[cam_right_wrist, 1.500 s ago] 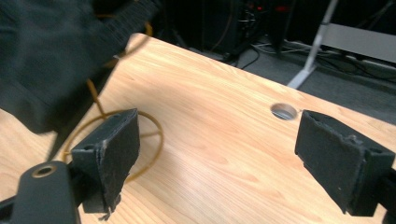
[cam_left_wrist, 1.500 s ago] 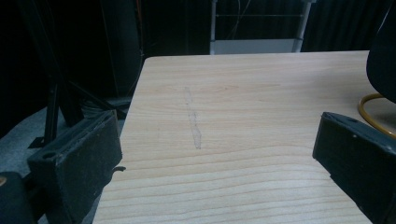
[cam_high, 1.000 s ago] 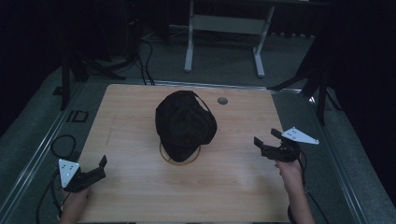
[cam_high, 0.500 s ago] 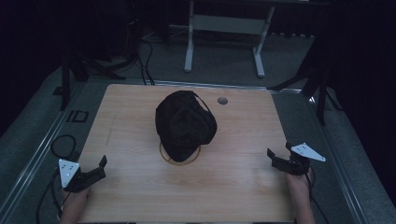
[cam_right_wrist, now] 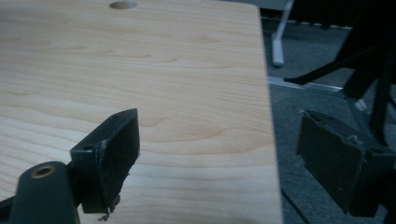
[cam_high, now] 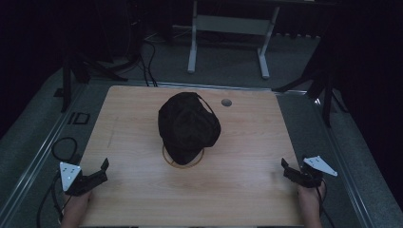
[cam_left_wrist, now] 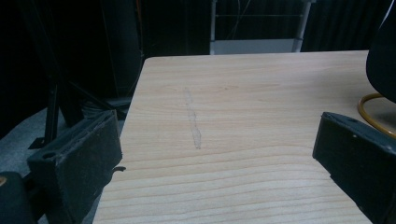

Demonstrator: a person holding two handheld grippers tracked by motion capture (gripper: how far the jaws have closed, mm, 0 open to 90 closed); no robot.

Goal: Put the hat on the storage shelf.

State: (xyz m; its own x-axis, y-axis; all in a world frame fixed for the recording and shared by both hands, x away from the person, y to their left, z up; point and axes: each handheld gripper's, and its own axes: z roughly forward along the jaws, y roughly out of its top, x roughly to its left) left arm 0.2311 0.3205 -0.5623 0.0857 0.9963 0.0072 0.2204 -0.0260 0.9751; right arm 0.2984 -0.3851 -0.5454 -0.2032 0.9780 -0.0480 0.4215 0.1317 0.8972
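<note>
A black cap [cam_high: 188, 126] lies crumpled in the middle of the wooden table [cam_high: 247, 142], on top of a thin yellow ring [cam_high: 183, 164]. My left gripper [cam_high: 102, 170] rests at the table's front left corner, open, with nothing between its jaws. In the left gripper view the left gripper [cam_left_wrist: 217, 154] straddles the table's left edge, with the cap [cam_left_wrist: 385, 60] and the ring [cam_left_wrist: 369, 112] at the far right. My right gripper [cam_high: 286, 170] sits at the front right edge, also open and empty. In the right gripper view the right gripper [cam_right_wrist: 224, 158] spans the table's right edge.
A round hole [cam_high: 226, 102] is set in the table behind the cap; the hole [cam_right_wrist: 123, 4] also appears in the right gripper view. Beyond the table stands a white frame [cam_high: 192, 42]. Dark stands [cam_high: 328, 80] flank both sides. A cable loop [cam_high: 64, 147] lies on the floor at left.
My right gripper has drawn back from mid-table height toward the person, down to the front right edge. The left gripper and the cap have not moved.
</note>
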